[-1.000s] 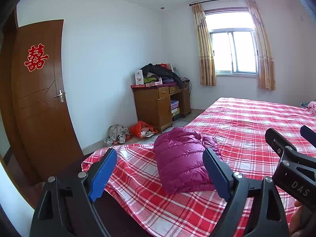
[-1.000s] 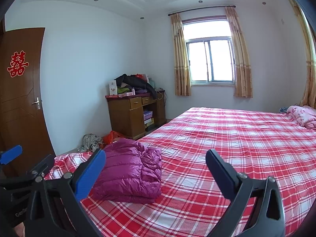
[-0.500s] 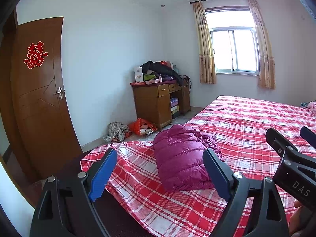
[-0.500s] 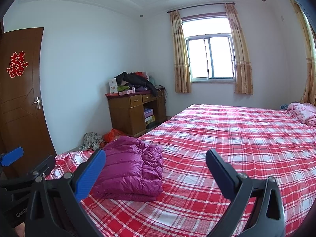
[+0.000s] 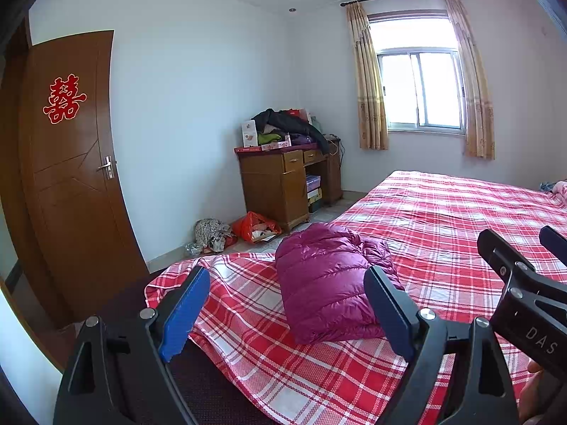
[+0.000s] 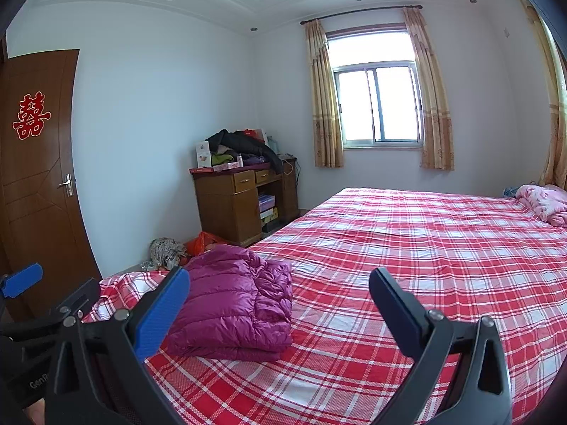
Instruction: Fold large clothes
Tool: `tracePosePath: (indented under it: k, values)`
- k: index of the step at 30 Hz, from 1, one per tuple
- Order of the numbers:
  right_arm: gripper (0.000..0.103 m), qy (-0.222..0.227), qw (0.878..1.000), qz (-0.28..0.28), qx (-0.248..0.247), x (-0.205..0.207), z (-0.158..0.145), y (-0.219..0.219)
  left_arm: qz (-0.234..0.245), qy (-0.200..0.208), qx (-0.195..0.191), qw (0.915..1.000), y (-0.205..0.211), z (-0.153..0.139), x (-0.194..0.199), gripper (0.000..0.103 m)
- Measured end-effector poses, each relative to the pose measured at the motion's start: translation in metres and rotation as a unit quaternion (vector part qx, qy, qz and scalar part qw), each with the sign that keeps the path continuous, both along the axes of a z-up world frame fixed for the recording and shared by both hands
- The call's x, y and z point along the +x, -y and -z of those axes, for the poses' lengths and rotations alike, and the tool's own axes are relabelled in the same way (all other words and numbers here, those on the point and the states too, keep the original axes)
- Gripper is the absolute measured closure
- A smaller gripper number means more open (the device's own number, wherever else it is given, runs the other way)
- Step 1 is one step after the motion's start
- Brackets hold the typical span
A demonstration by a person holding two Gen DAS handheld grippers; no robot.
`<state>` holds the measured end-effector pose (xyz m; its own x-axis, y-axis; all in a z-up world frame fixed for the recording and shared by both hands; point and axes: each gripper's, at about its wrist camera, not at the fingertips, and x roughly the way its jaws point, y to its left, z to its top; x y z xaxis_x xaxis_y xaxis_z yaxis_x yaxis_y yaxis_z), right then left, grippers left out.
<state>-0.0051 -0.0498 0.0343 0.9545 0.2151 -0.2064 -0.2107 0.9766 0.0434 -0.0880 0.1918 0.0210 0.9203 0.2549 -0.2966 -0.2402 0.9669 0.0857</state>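
Jacket: the purple puffy jacket (image 5: 329,283) lies folded on the bed (image 5: 443,219), near its front corner.
Left tongs (image 5: 287,308): wide apart, holding nothing, up above the bed.
Right tongs (image 6: 280,315): wide apart, holding nothing; "DAS" is printed on them.
Door (image 5: 71,177): brown, with a red paper sign.
Worktop (image 6: 244,202): piled with clothes and boxes.

folded purple jacket (image 6: 232,304) lies on plaid bed (image 6: 425,255), right gripper (image 6: 280,308) fingers spread.
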Motion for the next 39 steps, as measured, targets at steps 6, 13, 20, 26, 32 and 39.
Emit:
tracePosePath:
  k: [6, 13, 20, 26, 32, 39]
  values:
    - [0.0, 0.001, 1.0, 0.0, 0.0, 0.0, 0.0, 0.001, -0.001, 0.0, 0.001, 1.0, 0.001, 0.0, 0.0, 0.014]
    - [0.0, -0.002, 1.0, 0.0, 0.0, 0.0, 0.001, 0.0, -0.003, -0.007, 0.003, 1.0, 0.002, 0.003, 0.004, 0.014]
    - [0.0, -0.001, 1.0, 0.003, 0.001, 0.003, 0.003, 0.0, -0.006, -0.022, -0.001, 0.9997, -0.002, 0.006, 0.012, 0.014]
    - [0.0, -0.008, 1.0, 0.004, 0.001, 0.006, 0.007, -0.001, -0.018, -0.017, 0.018, 0.9995, -0.001, 0.007, 0.013, 0.014]
    - [0.0, -0.008, 1.0, 0.005, 0.0, 0.007, 0.008, -0.002, -0.014, -0.019, 0.018, 0.9996, -0.001, 0.008, 0.016, 0.014]
    - [0.0, -0.012, 1.0, 0.005, -0.001, 0.007, 0.008, -0.002, -0.023, -0.028, 0.013, 0.9993, -0.004, 0.01, 0.022, 0.014]
